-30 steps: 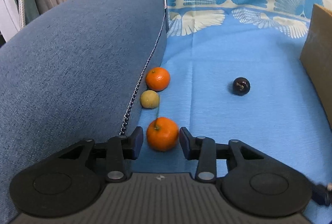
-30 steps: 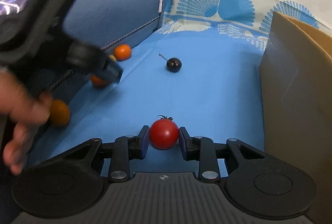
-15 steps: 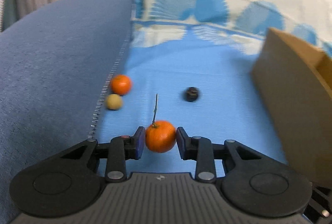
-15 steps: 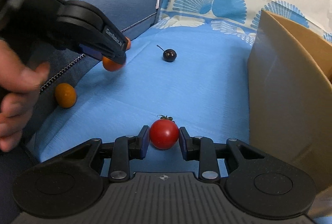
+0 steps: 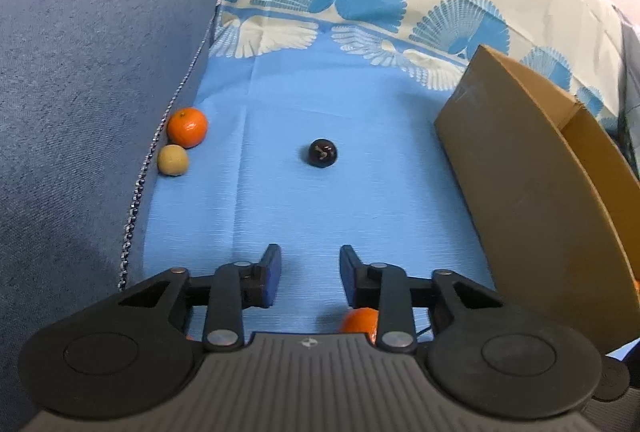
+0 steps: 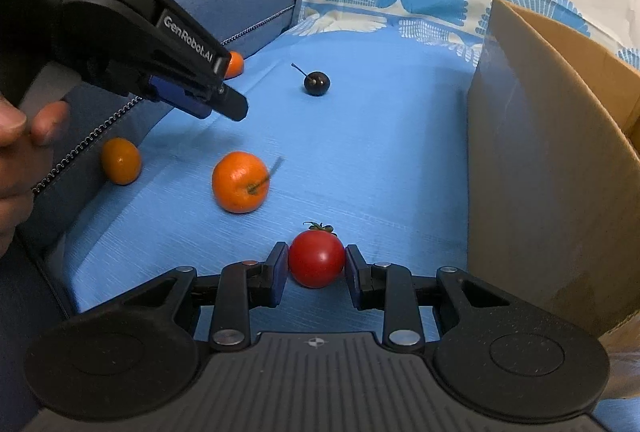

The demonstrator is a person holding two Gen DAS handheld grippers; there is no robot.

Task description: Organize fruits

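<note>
Two-tone blue cloth (image 5: 360,216) w/ fan print, denim cushion (image 5: 80,92) alongside.

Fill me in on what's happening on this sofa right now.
A person with a gripper in each hand is sorting fruit on a blue cloth beside a cardboard box. The right gripper is clamped on a red tomato. The left gripper is empty, jaws apart; a stemmed orange lies loose on the cloth below it. A dark cherry and other small fruits remain out.
</note>
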